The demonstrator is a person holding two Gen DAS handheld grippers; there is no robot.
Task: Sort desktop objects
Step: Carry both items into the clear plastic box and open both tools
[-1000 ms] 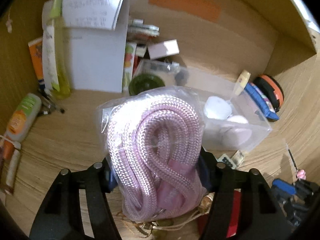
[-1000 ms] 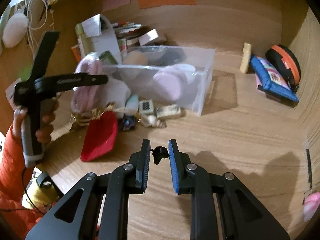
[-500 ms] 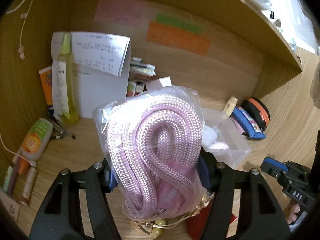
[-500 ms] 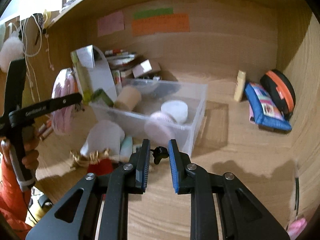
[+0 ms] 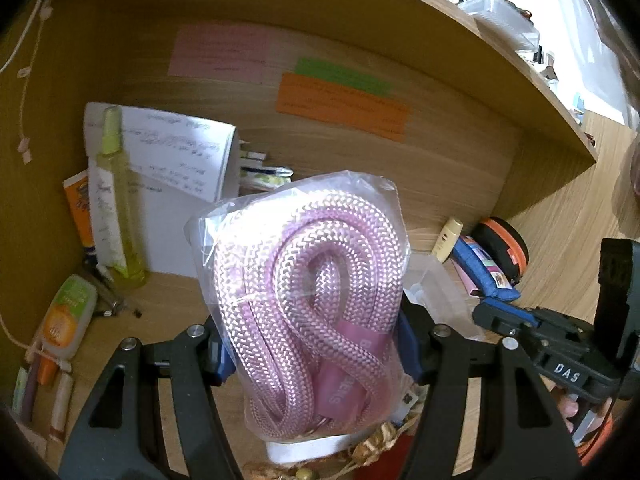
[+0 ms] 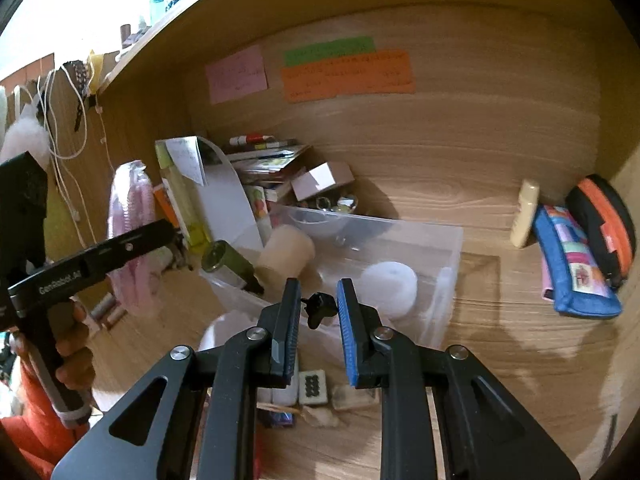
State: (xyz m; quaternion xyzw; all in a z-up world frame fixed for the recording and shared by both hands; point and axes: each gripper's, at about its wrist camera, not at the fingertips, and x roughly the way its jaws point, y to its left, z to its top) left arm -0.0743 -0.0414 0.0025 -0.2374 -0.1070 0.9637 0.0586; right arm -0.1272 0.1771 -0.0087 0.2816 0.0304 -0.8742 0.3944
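My left gripper (image 5: 316, 354) is shut on a clear bag of coiled pink rope (image 5: 308, 300) and holds it up in the air above the desk; the bag also shows at the left of the right wrist view (image 6: 130, 216). My right gripper (image 6: 318, 312) is shut on a small black clip (image 6: 318, 307), held above the near wall of a clear plastic bin (image 6: 440, 280). The bin holds a white round pad (image 6: 390, 286), a beige roll (image 6: 286, 250) and a dark green tube (image 6: 230, 264).
A white paper stand (image 5: 176, 184) and yellow spray bottle (image 5: 116, 204) stand at the back left. A blue pouch (image 6: 572, 264), orange-black case (image 6: 604, 224) and cream tube (image 6: 524, 214) lie at the right. Small items (image 6: 314, 388) lie before the bin.
Both grippers have risen. The left has lifted the rope bag higher above the desk. The right has carried the clip up and forward, over the bin's near wall.
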